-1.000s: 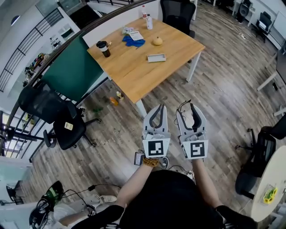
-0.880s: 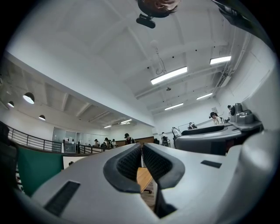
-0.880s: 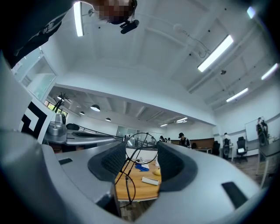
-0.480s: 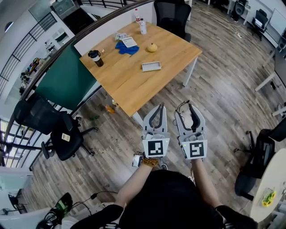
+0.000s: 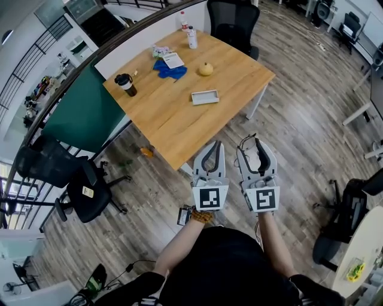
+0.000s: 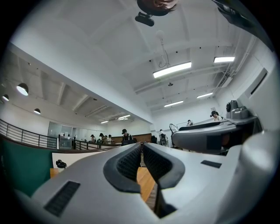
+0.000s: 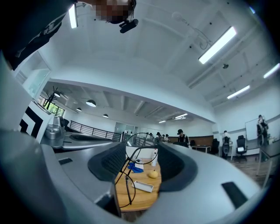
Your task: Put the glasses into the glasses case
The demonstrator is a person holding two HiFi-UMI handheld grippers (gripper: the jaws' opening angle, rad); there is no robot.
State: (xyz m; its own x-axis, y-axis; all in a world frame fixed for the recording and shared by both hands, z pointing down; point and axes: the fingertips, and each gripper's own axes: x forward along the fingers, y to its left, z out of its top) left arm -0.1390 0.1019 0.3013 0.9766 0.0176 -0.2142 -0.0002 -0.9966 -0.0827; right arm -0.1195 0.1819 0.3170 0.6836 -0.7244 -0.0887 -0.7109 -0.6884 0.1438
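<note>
The glasses case (image 5: 205,97), a pale flat box, lies on the wooden table (image 5: 173,122); the right gripper view shows the glasses case (image 7: 143,187) beyond the jaws. My right gripper (image 5: 254,143) hovers over the floor short of the table's near corner, shut on thin wire-framed glasses (image 5: 246,141). Those glasses (image 7: 127,186) stand between the pads of the right gripper (image 7: 141,151), one round lens up by the tips. Beside it my left gripper (image 5: 213,145) is shut with nothing in it, and the left gripper (image 6: 142,146) has its jaw tips touching.
On the table are a dark cup (image 5: 125,83), a blue cloth (image 5: 170,70), a yellow fruit (image 5: 206,69) and bottles (image 5: 192,37). An office chair (image 5: 233,18) stands behind it, another chair (image 5: 90,185) at the left by a green panel (image 5: 84,110).
Both grippers have been carried side by side toward the table, which now lies nearer their tips. Their jaws and the glasses are held as before.
</note>
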